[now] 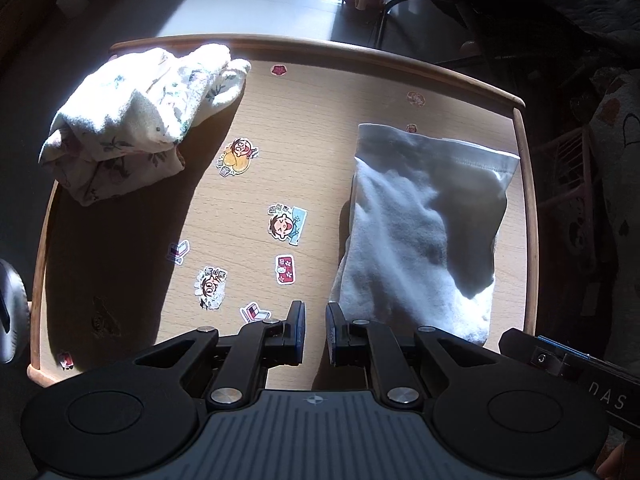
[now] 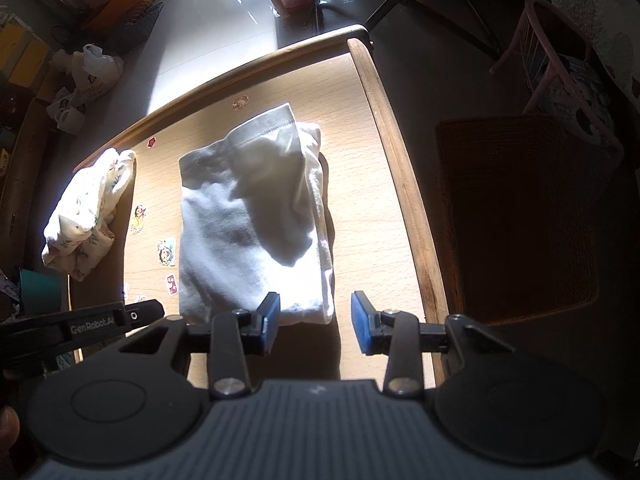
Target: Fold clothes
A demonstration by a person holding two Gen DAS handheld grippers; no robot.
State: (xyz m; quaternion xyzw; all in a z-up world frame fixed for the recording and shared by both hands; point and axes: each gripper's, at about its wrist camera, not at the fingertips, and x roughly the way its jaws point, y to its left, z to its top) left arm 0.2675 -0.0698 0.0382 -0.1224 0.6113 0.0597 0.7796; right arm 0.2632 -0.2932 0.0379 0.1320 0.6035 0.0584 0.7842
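A folded white garment (image 1: 424, 232) lies on the right half of the wooden table (image 1: 320, 120), one flap turned back on top. A crumpled floral garment (image 1: 132, 120) sits at the far left corner. My left gripper (image 1: 315, 316) hovers over bare wood just left of the white garment's near edge, jaws a narrow gap apart with nothing in it. In the right wrist view my right gripper (image 2: 316, 320) stands open at the white garment's (image 2: 248, 220) near right corner. Its left fingertip (image 2: 269, 316) overlaps the cloth edge, and only table shows between the pads. The floral garment (image 2: 84, 208) lies far left.
Cartoon stickers (image 1: 286, 224) dot the tabletop between the two garments. A raised wooden rim (image 2: 400, 184) borders the table. A brown woven seat (image 2: 516, 216) stands right of it, a pink rack (image 2: 560, 60) behind. Bags and boxes (image 2: 92, 64) clutter the floor at far left.
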